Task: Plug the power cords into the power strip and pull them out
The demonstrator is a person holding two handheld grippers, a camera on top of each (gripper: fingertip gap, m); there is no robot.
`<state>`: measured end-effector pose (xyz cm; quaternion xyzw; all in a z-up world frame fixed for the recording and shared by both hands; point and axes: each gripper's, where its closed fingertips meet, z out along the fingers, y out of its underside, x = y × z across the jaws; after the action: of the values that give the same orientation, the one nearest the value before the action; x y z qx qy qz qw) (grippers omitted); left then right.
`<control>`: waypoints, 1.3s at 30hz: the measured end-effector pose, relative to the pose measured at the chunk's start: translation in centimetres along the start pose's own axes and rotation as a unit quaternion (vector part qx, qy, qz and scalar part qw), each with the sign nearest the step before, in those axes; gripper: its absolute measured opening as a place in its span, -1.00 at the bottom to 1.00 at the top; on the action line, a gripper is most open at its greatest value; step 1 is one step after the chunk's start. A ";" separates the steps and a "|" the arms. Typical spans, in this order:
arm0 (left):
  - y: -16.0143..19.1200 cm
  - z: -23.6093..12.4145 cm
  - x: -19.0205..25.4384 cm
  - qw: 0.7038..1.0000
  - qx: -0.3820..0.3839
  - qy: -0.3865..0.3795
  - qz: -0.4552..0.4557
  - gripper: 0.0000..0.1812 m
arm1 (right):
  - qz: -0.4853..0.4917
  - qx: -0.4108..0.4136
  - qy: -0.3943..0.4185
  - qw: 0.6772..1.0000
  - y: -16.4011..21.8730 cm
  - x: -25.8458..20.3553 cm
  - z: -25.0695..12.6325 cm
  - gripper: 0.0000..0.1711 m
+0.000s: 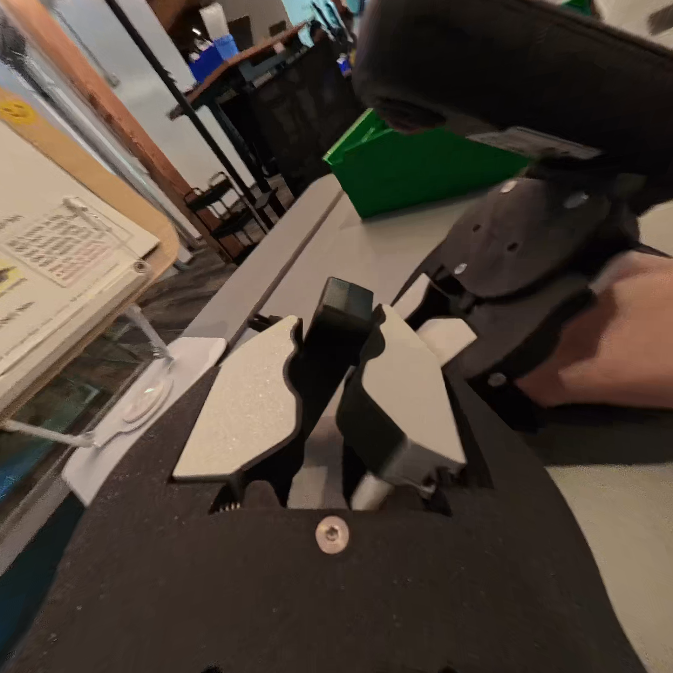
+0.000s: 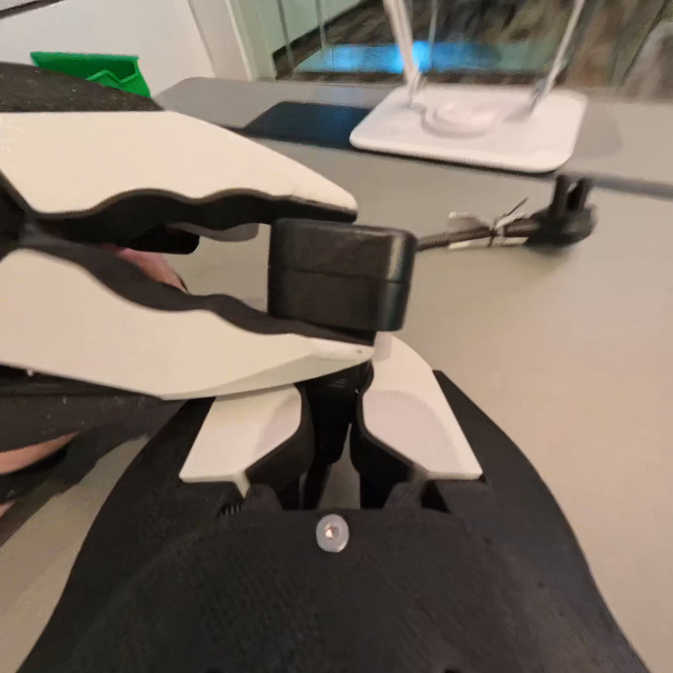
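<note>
The left gripper point(image 1: 337, 329) has its white fingers clamped on a black rectangular power strip point(image 2: 340, 278), held above the grey tabletop point(image 2: 510, 346). Directly at 6 o'clock beneath the strip, the right gripper point(image 2: 333, 397) pinches a black power cord plug point(image 2: 329, 411). At 2 o'clock another black plug point(image 2: 562, 227) with a braided cord lies on the table, near a white stand base point(image 2: 469, 125).

Two claws point(image 2: 327, 273) point(image 2: 329, 411), one black block point(image 2: 338, 276), one loose plug point(image 2: 568, 222), one green bin point(image 1: 418, 174).
</note>
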<state>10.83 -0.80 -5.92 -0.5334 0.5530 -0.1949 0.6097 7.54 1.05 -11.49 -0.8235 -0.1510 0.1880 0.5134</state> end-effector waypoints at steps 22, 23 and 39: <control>0.0 -3.0 2.6 0.977 -0.027 0.190 -0.090 -0.08 | 0.099 -0.042 -0.085 0.991 0.7 4.0 -1.2 -0.75; 0.4 -2.9 2.6 0.972 -0.035 0.200 -0.116 -0.20 | 0.100 -0.044 -0.084 0.990 0.7 4.1 -1.2 -0.74; 2.4 -4.4 0.9 0.916 -0.110 0.252 -0.290 -0.01 | 0.118 -0.050 -0.085 0.988 1.0 5.1 -1.3 -0.73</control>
<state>6.37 -2.63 -7.69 -0.6673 0.5274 -0.4293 0.3038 12.68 1.91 -12.65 -0.8411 -0.1048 0.3089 0.4314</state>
